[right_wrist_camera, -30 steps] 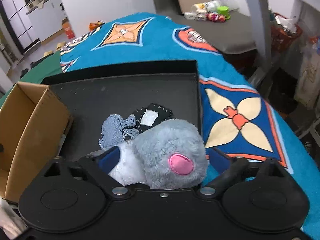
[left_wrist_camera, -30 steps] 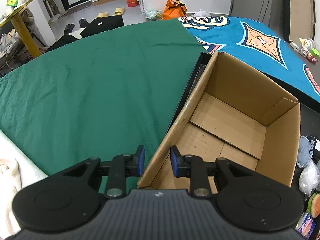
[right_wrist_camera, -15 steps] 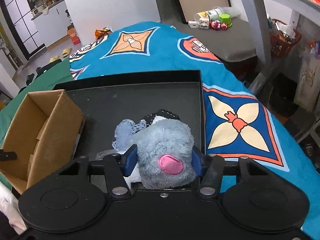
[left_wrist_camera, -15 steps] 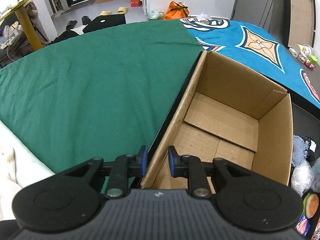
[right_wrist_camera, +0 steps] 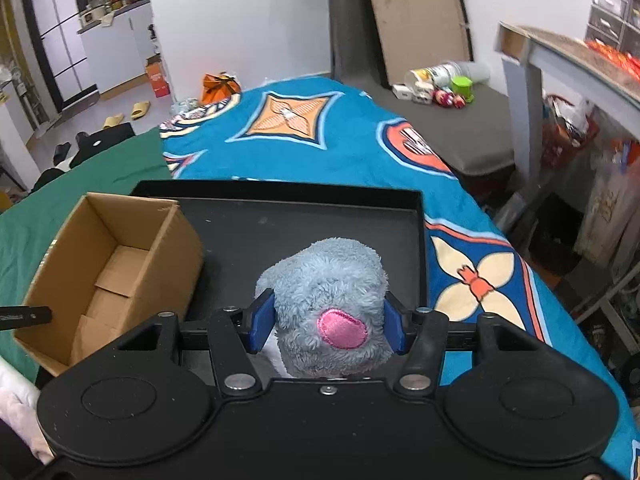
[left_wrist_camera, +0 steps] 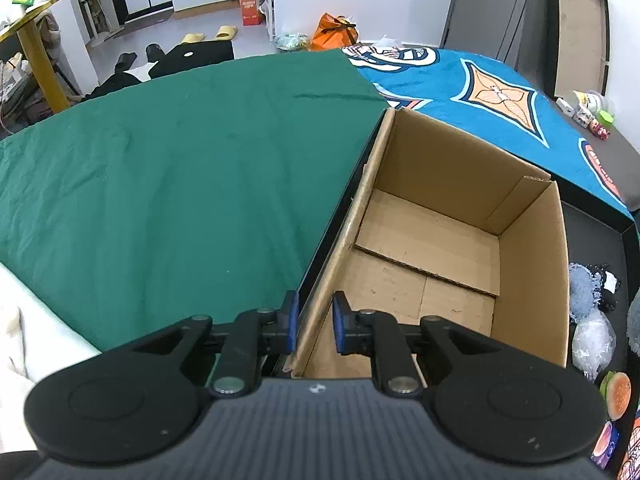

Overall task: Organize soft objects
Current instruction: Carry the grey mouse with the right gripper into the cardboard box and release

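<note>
While clamped: plush toy (right_wrist_camera: 328, 292) aloft.

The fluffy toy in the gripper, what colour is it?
The fluffy toy is grey-blue with a pink patch, best seen in the right wrist view.

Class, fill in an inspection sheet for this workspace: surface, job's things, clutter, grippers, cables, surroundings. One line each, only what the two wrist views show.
Surface: green cloth beside a blue patterned blanket; a black tray lies on them.
Job's things: grey plush toy; empty cardboard box standing in the tray.
Clutter: small soft items and a clear bag in the tray right of the box.
Grippers: left gripper has just been closing on the box's near left wall; right gripper clamps the plush toy, clear of the tray floor.
Cables: nothing seen.
Surroundings: slippers and an orange bag on the floor; bottles and toys on a grey bench.
</note>
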The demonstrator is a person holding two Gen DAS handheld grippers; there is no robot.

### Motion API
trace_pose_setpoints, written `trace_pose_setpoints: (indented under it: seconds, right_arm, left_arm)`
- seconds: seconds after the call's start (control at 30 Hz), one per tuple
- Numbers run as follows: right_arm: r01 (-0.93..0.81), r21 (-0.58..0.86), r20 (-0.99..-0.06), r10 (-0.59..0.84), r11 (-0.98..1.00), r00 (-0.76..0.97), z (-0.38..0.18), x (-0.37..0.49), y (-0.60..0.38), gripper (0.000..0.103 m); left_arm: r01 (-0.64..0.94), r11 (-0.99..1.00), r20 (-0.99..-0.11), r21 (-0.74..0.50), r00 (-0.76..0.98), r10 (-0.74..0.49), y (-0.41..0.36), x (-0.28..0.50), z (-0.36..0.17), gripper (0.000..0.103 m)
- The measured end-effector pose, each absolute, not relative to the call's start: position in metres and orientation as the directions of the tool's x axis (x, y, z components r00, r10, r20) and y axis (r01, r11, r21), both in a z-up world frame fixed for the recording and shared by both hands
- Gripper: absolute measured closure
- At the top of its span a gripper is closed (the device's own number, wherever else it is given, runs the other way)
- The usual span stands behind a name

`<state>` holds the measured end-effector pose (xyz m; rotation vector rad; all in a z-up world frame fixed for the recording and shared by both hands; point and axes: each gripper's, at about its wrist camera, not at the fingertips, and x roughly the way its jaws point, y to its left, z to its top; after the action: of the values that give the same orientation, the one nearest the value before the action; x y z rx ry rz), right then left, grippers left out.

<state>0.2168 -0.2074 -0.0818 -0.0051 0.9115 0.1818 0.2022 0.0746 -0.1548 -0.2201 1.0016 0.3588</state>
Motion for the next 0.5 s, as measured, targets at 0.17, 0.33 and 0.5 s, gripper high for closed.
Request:
trace_pose_setpoints:
  seconds: [0.17,0.33,0.5]
  right_arm:
    - [-0.198,0.035,-0.763,0.154,0.979,0.628,-0.066,0.214,-0.186,0.049]
    - [-0.222,0.016,-0.742,0.16,0.975,0.651,-0.051,0.211,-0.167,0.049]
    - [-0.245,0.006,-0.725,0.173,0.969,0.667,-0.043,0.212,-0.147,0.049]
  left_arm:
    - [-0.366,0.931,-0.829,-0.004,0.521,0.201,0.072,0.198,-0.152,0.087]
    - [-0.363,0.931,-0.822,-0.038,0.542,0.178,0.079,0.197,-0.151,0.087]
    - [-0.337,0.94,-0.812,-0.05,0.562,0.158,0.079,0.196,-0.152,0.087]
